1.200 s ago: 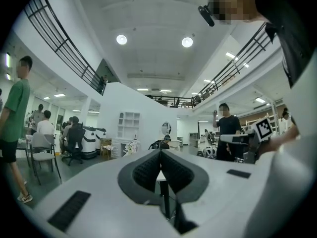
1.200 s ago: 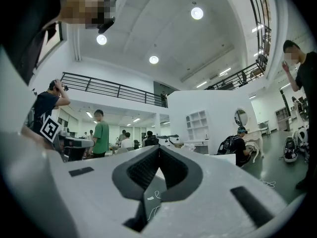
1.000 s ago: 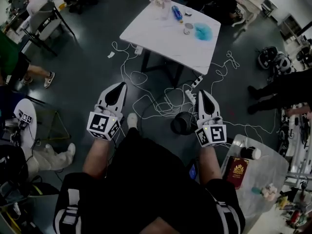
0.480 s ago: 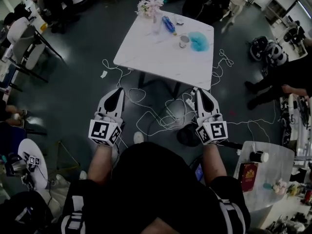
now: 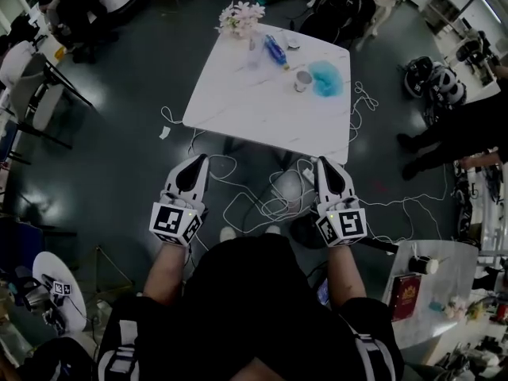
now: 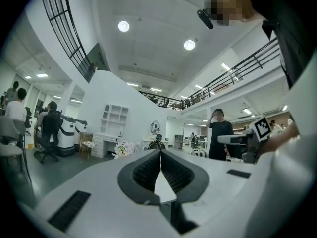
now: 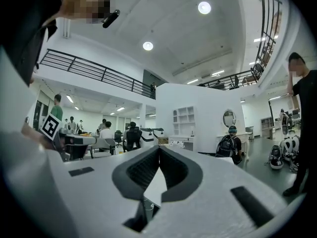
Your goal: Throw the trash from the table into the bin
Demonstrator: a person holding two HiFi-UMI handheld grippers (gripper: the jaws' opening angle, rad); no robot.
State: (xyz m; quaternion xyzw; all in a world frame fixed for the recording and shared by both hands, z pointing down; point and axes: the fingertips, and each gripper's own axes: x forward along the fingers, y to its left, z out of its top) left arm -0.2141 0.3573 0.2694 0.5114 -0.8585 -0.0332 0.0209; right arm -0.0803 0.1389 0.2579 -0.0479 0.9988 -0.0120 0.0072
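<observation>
While both grippers are clenched on nothing, the trash lies on the white table (image 5: 262,109) in the upper centre of the head view.

Left gripper (image 5: 200,159) and right gripper (image 5: 324,162) sit side by side in the lower middle of the frame, well short of the table, and each gripper view shows its jaws pressed together with nothing between them. On the far half of the table stand a small cup (image 5: 302,78), contents not discernible, a blue bottle (image 5: 275,51) lying flat, a crumpled blue item (image 5: 326,76) just right of the cup, and a bunch of flowers (image 5: 240,16) at the upper left corner. White cables (image 5: 254,201) loop over the floor between grippers and table. A dark round object (image 5: 303,230) sits on the floor beside the right gripper; whether it is the bin cannot be told. At lower right, a side table (image 5: 444,292) carries a red booklet (image 5: 405,296).
</observation>
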